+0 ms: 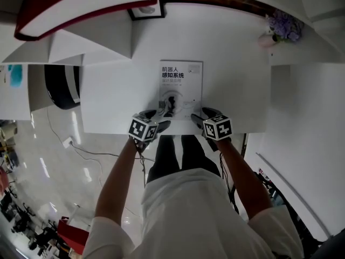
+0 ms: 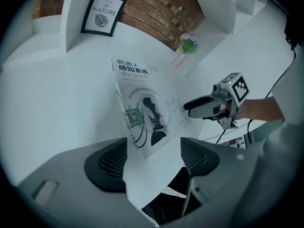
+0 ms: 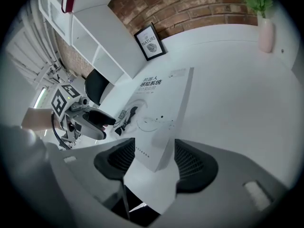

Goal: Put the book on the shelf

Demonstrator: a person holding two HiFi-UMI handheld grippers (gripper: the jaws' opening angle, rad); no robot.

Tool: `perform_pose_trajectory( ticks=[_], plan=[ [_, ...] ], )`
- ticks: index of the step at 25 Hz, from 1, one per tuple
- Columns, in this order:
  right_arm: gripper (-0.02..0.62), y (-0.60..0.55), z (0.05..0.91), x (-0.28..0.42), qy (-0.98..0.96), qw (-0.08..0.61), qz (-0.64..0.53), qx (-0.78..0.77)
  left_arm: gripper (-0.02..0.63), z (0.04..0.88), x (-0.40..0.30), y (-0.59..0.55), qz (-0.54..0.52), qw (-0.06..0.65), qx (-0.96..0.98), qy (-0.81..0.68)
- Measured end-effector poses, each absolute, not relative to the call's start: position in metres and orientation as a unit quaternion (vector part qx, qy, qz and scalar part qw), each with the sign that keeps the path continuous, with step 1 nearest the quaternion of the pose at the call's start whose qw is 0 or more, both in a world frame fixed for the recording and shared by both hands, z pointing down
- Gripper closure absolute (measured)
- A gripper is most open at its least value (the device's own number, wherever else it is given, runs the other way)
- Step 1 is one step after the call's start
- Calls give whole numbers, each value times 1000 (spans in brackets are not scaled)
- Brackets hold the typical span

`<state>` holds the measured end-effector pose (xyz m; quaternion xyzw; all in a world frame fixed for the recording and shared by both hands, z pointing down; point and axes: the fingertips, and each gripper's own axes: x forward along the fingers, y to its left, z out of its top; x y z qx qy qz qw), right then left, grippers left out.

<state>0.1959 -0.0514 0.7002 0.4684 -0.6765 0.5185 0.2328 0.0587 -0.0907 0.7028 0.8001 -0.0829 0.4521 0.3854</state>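
A white book with dark print and a black figure on its cover lies flat on the white table. Both grippers are at its near edge. My left gripper is at the book's near left corner, with its jaws wide apart. In the left gripper view that corner of the book reaches in between the pads without being pressed. My right gripper is open at the near right corner. In its own view the book's corner lies between the pads.
A framed print leans against the brick wall at the table's back. A pink vase with purple flowers stands at the back right. White shelf compartments rise on the left. A black chair back is beside the table's left edge.
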Motion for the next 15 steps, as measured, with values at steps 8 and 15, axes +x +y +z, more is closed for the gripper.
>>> perform_pose_trajectory(
  ticks=[8,15],
  plan=[
    [333,-51,710,186,-675,223,526,467,236,705,64,-82,453,379,804,-68],
    [334,-47,701,186,-682,209,520,470,215,699,68,-75,431,396,806,-87]
  ],
)
